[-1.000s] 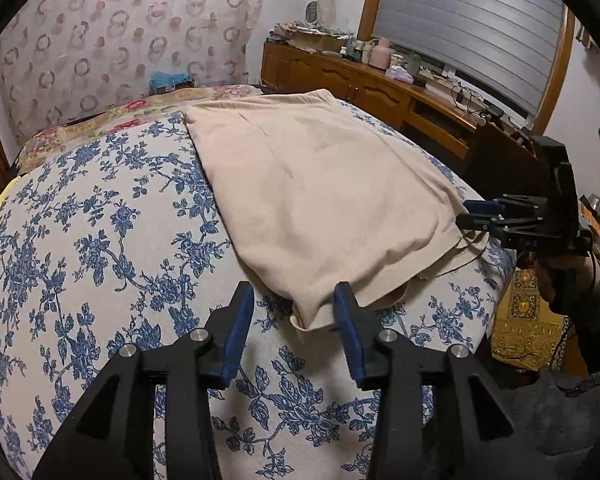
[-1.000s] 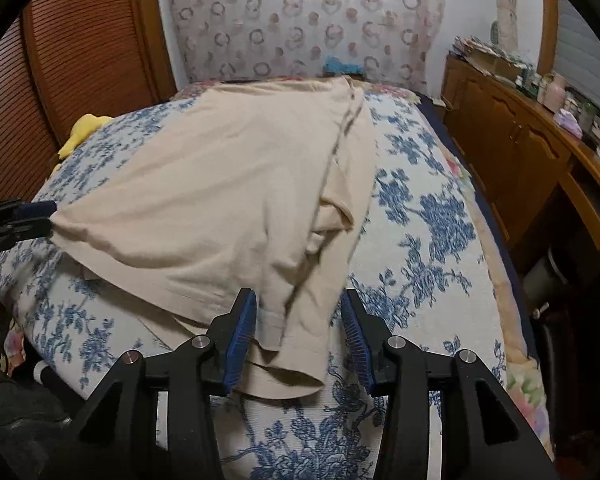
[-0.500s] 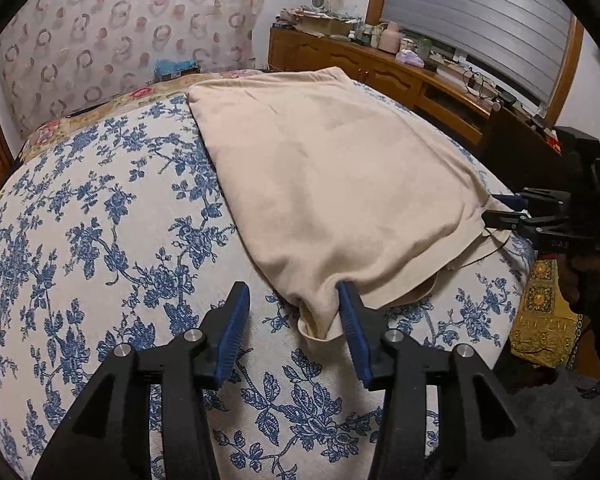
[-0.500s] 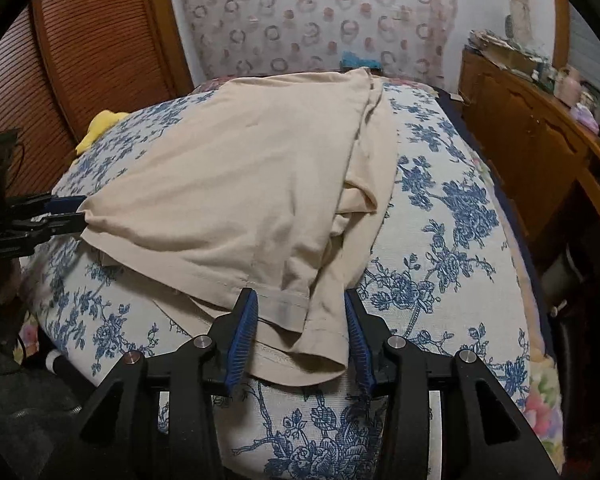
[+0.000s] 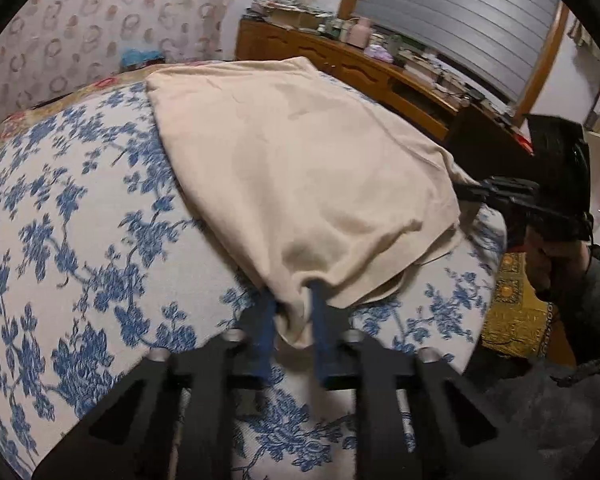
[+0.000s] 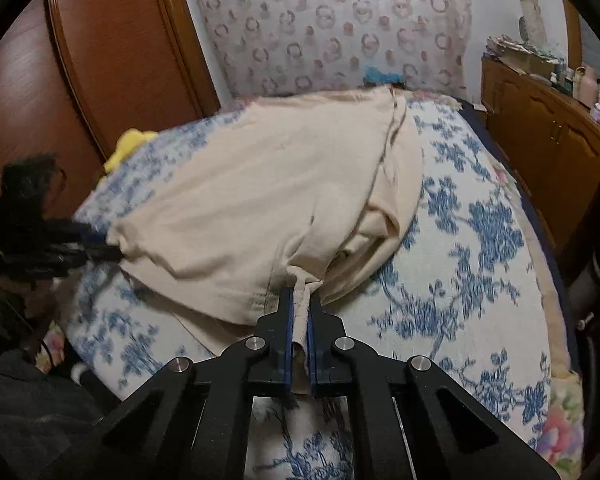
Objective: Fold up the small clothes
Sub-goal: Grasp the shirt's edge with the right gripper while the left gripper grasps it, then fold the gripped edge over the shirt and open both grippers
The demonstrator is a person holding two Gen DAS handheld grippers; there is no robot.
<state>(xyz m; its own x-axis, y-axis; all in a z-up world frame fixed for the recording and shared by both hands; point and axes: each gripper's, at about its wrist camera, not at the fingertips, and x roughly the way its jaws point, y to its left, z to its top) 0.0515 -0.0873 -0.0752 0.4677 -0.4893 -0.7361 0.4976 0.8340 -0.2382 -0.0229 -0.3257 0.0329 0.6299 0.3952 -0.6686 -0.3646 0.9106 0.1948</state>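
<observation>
A beige garment (image 5: pixel 300 168) lies spread on a blue-flowered bed cover (image 5: pixel 68 220); it also shows in the right wrist view (image 6: pixel 260 200). My left gripper (image 5: pixel 292 312) is shut on the garment's near left corner, with cloth bunched between the blue pads. My right gripper (image 6: pixel 298 316) is shut on the near right hem corner. Each gripper shows in the other's view, the right one (image 5: pixel 512 200) at the garment's right edge and the left one (image 6: pixel 60 248) at its left edge.
A wooden dresser (image 5: pixel 360 68) with clutter stands along the right wall under a shuttered window. A patterned headboard (image 6: pixel 332 28) and a wooden panel (image 6: pixel 100 60) are at the far end. A yellow item (image 6: pixel 130 148) lies at the bed's left edge.
Both grippers were open over the garment's near corners and have now shut on them. The cloth has bunched up at both pinch points.
</observation>
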